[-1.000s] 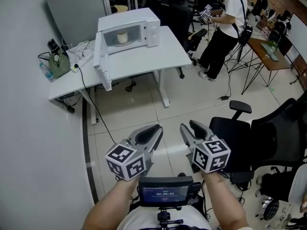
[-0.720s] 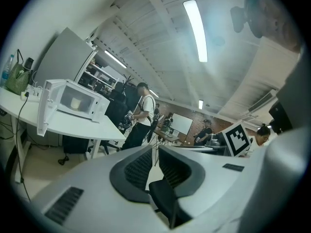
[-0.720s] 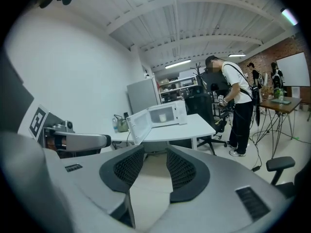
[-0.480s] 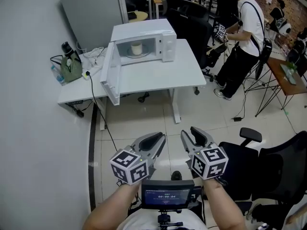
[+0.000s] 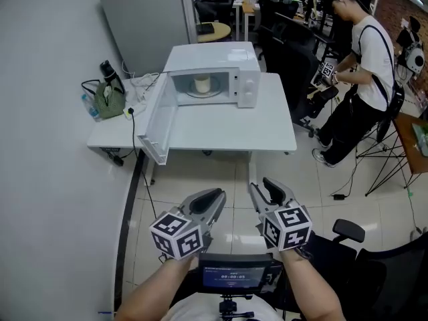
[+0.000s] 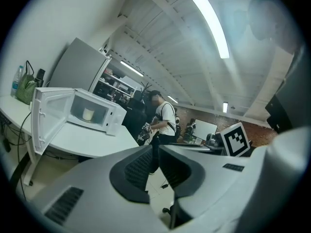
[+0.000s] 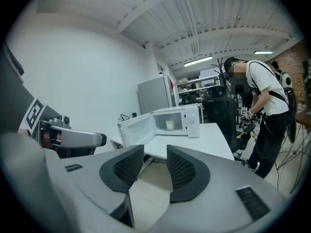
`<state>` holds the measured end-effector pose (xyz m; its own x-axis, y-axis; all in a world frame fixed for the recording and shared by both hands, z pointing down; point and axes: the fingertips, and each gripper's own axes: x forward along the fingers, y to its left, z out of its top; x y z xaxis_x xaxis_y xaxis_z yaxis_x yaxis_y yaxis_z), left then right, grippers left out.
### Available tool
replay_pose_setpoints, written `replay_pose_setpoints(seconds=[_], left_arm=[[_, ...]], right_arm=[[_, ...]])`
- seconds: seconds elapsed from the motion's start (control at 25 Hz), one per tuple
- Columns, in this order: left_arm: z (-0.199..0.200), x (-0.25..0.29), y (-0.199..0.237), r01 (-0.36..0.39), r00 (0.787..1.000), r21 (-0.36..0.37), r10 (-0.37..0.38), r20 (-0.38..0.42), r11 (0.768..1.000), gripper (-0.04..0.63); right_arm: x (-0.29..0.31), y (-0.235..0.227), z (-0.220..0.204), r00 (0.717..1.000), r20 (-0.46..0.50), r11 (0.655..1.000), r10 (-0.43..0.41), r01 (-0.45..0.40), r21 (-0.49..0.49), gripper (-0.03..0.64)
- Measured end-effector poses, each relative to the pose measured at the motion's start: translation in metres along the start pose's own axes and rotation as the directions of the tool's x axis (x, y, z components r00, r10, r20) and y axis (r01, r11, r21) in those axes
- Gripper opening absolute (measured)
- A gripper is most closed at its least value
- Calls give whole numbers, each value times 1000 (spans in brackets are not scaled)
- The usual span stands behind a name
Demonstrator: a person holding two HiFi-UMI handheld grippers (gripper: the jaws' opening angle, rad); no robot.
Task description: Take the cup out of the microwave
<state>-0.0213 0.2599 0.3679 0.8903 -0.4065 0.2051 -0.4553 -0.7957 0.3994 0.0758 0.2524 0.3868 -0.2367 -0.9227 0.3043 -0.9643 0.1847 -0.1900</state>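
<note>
A pale cup [image 5: 202, 83] stands on the turntable inside a white microwave [image 5: 246, 85] on a white table [image 5: 227, 129]. The microwave door [image 5: 159, 122] hangs wide open to the left. Both grippers are held over the floor, well short of the table and pointing toward it. My left gripper [image 5: 206, 202] has its jaws a narrow gap apart with nothing between them. My right gripper [image 5: 269, 191] is open a little wider and also empty. The cup [image 6: 88, 114] shows far off in the left gripper view, and the cup [image 7: 170, 124] likewise in the right gripper view.
A person [image 5: 364, 65] stands right of the table beside a black chair [image 5: 297, 65]. A green bag [image 5: 107, 102] and cables lie on the table's left end. Another black chair [image 5: 348, 246] is by my right arm. A grey partition [image 5: 147, 25] stands behind.
Both grippers have been carried forward toward the table; the microwave now sits nearer and more central. Their jaws have not changed.
</note>
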Motion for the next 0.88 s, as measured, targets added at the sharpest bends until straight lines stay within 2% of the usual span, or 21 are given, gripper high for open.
replay_pose_setpoints(seconds=[0.2,0.36,0.64,0.88], left_arm=[[16,25,36,-36,999,-3,36,1,999,64],[31,44,89,-48,999,-11,48,8,999,64],[80,68,193,-33,999,-4,33,20,999,64],[112,93,256,-14,1000,-8,14,11,1000,64]], right_arm=[[48,-21,13,1000,-5,1000,15,-15,7,167],[106,-30,20,1000,-20,1000,10,-10,-10,167],[221,-30,45,999,-31,999,-34,33,-16,167],[292,-38,70,997,-32,997,-75,74,-28,167]])
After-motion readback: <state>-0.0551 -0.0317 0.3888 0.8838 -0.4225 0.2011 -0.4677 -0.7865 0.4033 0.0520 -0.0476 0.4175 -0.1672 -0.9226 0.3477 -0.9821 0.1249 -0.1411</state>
